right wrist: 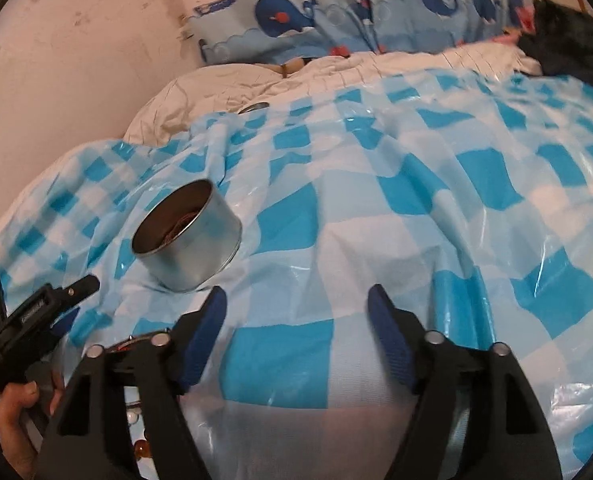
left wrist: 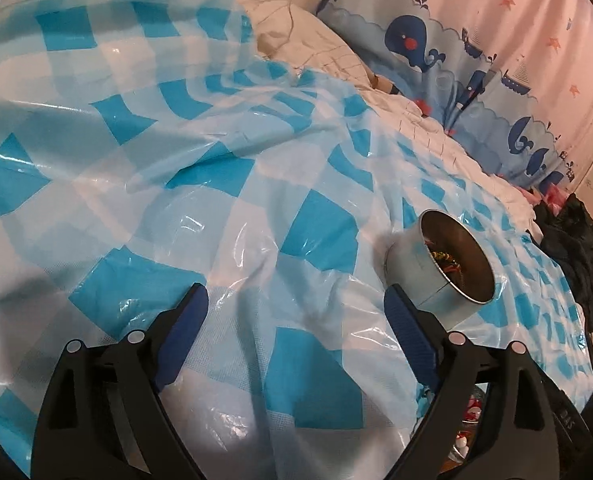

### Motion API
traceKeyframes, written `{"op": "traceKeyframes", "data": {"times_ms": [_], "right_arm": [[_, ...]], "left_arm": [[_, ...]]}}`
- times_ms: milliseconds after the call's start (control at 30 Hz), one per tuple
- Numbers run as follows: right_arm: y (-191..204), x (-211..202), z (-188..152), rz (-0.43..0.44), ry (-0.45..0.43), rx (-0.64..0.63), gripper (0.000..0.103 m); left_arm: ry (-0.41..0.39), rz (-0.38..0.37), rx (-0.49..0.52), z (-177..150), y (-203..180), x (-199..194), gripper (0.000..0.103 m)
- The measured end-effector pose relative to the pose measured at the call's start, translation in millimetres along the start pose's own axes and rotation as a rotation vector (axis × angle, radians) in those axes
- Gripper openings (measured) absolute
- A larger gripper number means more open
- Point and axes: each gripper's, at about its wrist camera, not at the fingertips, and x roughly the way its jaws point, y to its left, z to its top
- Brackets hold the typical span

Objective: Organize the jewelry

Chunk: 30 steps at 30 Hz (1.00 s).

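A round metal tin (left wrist: 440, 268) stands open on the blue-and-white checked plastic sheet (left wrist: 216, 184), with coloured jewelry (left wrist: 446, 260) inside. My left gripper (left wrist: 296, 300) is open and empty, its right finger just left of the tin. In the right wrist view the tin (right wrist: 188, 240) sits ahead to the left of my right gripper (right wrist: 296, 300), which is open and empty over the sheet (right wrist: 416, 200). Beads (right wrist: 142, 450) and other small jewelry lie at the bottom left below the fingers, partly hidden. The left gripper's body (right wrist: 36, 320) shows at the left, held by a hand.
The sheet covers a rumpled white quilt (left wrist: 316, 32) on a bed. A whale-print curtain (left wrist: 436, 48) hangs behind. Dark clothes (left wrist: 576, 248) lie at the bed's far right. A round tin lid (right wrist: 254, 107) rests on the quilt at the back. The wall (right wrist: 76, 60) is at the left.
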Motion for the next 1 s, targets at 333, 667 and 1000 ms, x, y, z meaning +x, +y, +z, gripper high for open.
{"op": "traceKeyframes", "data": {"times_ms": [333, 667, 1000], "right_arm": [[5.2, 9.6, -1.0, 0.004, 0.048, -0.031, 0.083], [7.5, 10.6, -2.2, 0.006, 0.057, -0.044, 0.087], [8.4, 11.3, -2.4, 0.009, 0.06, -0.048, 0.09]], "left_arm": [[0.034, 0.028, 0.044, -0.4, -9.0, 6.9, 0.093], [0.05, 0.049, 0.063, -2.1, -12.8, 9.9, 0.095], [0.055, 0.058, 0.069, -2.4, -14.5, 11.0, 0.095]]}}
